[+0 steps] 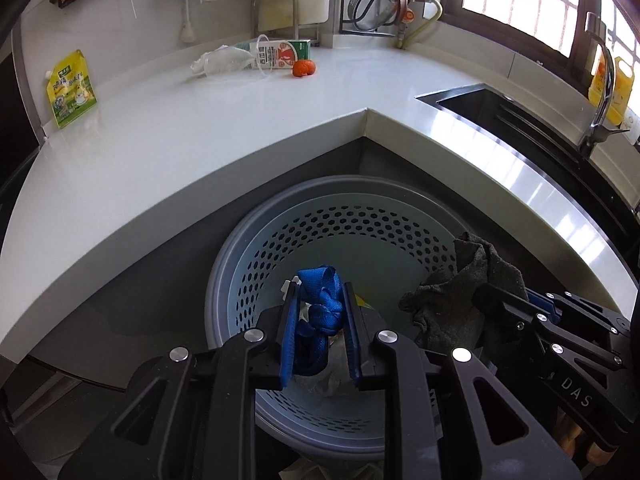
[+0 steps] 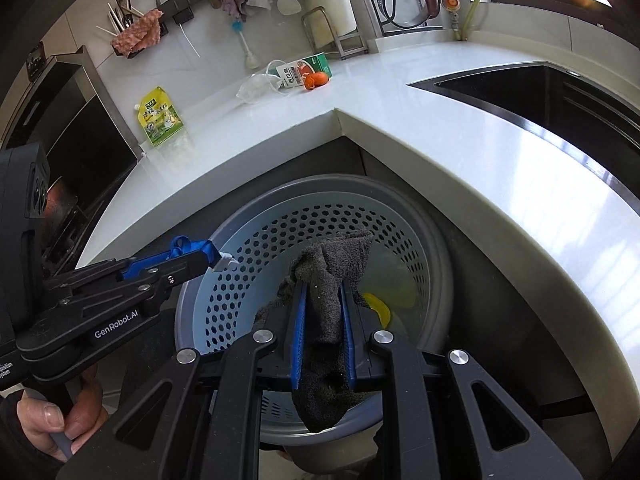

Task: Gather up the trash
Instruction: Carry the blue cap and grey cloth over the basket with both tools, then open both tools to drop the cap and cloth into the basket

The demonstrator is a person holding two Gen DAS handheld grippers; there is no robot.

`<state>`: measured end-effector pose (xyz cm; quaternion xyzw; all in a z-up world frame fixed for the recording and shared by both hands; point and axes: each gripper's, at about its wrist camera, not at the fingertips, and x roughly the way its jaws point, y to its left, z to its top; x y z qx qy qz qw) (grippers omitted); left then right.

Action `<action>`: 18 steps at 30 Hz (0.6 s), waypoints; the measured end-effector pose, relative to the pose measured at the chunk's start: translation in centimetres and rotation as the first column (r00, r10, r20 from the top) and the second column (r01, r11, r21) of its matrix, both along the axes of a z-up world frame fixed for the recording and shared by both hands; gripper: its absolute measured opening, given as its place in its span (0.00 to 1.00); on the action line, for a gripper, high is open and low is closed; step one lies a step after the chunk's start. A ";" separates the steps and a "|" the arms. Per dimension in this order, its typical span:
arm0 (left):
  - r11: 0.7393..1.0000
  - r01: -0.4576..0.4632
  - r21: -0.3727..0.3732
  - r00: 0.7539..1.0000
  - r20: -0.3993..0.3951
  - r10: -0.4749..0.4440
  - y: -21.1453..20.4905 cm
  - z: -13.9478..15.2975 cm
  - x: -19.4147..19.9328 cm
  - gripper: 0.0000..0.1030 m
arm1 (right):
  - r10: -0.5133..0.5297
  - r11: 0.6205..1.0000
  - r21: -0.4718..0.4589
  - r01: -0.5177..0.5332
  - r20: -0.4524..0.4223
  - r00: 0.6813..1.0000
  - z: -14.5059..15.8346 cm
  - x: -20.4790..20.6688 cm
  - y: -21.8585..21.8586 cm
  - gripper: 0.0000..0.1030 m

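My left gripper [image 1: 320, 304] is shut on a knotted blue strap [image 1: 320, 300] and hangs over a perforated pale-blue bin [image 1: 332, 216] that stands on the floor in the counter's inner corner. My right gripper [image 2: 324, 288] is shut on a dark grey cloth [image 2: 328, 276], over the same bin [image 2: 256, 236]. In the left wrist view the grey cloth [image 1: 460, 292] and the right gripper [image 1: 516, 300] show at the right. In the right wrist view the left gripper [image 2: 216, 258] reaches in from the left with the blue strap [image 2: 188, 246]. Crumpled plastic and something yellow [image 2: 378, 306] lie inside the bin.
On the white L-shaped counter [image 1: 200, 128] lie a green-and-white carton [image 1: 282, 54], an orange peel [image 1: 304, 69], a clear plastic bag [image 1: 224, 62] and a yellow pouch [image 1: 72, 88]. A dark sink [image 1: 520, 120] with a tap [image 1: 600, 88] sits at the right. A hand [image 2: 52, 420] holds the left gripper's handle.
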<state>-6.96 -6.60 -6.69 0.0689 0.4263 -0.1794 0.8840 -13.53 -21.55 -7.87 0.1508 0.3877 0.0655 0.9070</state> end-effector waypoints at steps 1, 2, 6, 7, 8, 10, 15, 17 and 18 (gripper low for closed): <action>1.000 -0.003 0.002 1.000 -0.004 0.003 0.1 -0.2 0.0 0.21 | 0.000 1.000 -0.003 0.000 -0.001 1.000 -0.1 0.0 0.0 0.15; 1.000 -0.006 0.002 1.000 -0.008 0.006 0.1 -0.4 0.0 0.21 | 0.000 1.000 -0.004 0.000 -0.004 1.000 -0.2 -0.1 0.0 0.15; 1.000 -0.015 0.000 0.999 -0.035 0.015 0.1 -1.2 0.5 0.22 | 0.004 1.000 -0.013 -0.004 -0.012 1.000 -0.5 0.0 0.1 0.15; 1.000 -0.015 -0.001 0.999 -0.047 0.014 0.1 -1.4 0.7 0.22 | 0.004 1.000 -0.011 -0.004 -0.014 1.000 -0.6 0.1 0.1 0.15; 1.000 -0.015 -0.003 0.998 -0.054 0.015 0.1 -1.5 0.8 0.22 | 0.005 1.000 -0.010 -0.005 -0.017 1.000 -0.7 0.2 0.1 0.15; 1.000 -0.019 -0.002 0.998 -0.055 0.019 0.1 -1.6 1.0 0.22 | 0.006 1.000 -0.013 -0.007 -0.025 1.000 -0.8 0.5 0.2 0.15; 1.000 -0.029 -0.002 0.998 -0.058 0.029 0.2 -1.8 1.1 0.24 | 0.008 1.000 -0.013 -0.009 -0.027 1.000 -1.0 0.7 0.3 0.15; 1.000 -0.030 0.000 0.997 -0.064 0.030 0.1 -1.9 1.1 0.25 | 0.010 1.000 -0.015 -0.011 -0.031 0.999 -1.1 0.8 0.3 0.15; 1.000 -0.031 0.000 0.997 -0.066 0.030 0.2 -1.9 1.2 0.25 | 0.011 1.000 -0.017 -0.011 -0.032 0.999 -1.1 0.8 0.3 0.15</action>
